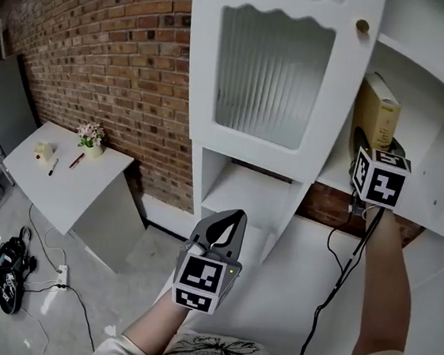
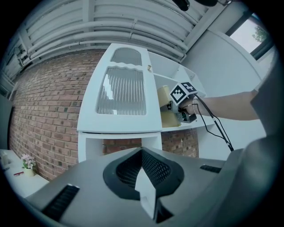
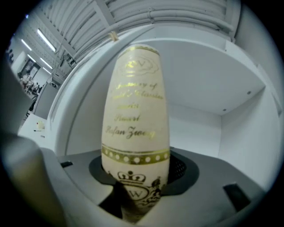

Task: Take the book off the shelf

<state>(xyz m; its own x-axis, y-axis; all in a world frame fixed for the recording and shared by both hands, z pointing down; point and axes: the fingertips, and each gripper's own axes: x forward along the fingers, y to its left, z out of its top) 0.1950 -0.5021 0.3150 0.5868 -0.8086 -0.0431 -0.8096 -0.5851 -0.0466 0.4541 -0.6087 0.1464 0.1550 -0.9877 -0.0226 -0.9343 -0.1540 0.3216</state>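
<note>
A cream book (image 1: 377, 111) with gold lettering stands upright on the white shelf (image 1: 335, 176) in the open right half of the cabinet. My right gripper (image 1: 369, 143) reaches up to it and is shut on the lower part of its spine. In the right gripper view the book's spine (image 3: 135, 115) fills the middle and sits clamped in my right gripper (image 3: 135, 195). My left gripper (image 1: 229, 220) hangs lower in front of the cabinet, shut and holding nothing. From the left gripper view, past my shut left gripper (image 2: 144, 177), the book (image 2: 165, 95) shows far off.
The cabinet's door (image 1: 269, 75) with ribbed glass and a brass knob (image 1: 362, 25) stands just left of the book. A black cable (image 1: 337, 281) hangs from the right gripper. A white table (image 1: 62, 186) with a flower pot (image 1: 91, 138) stands by the brick wall.
</note>
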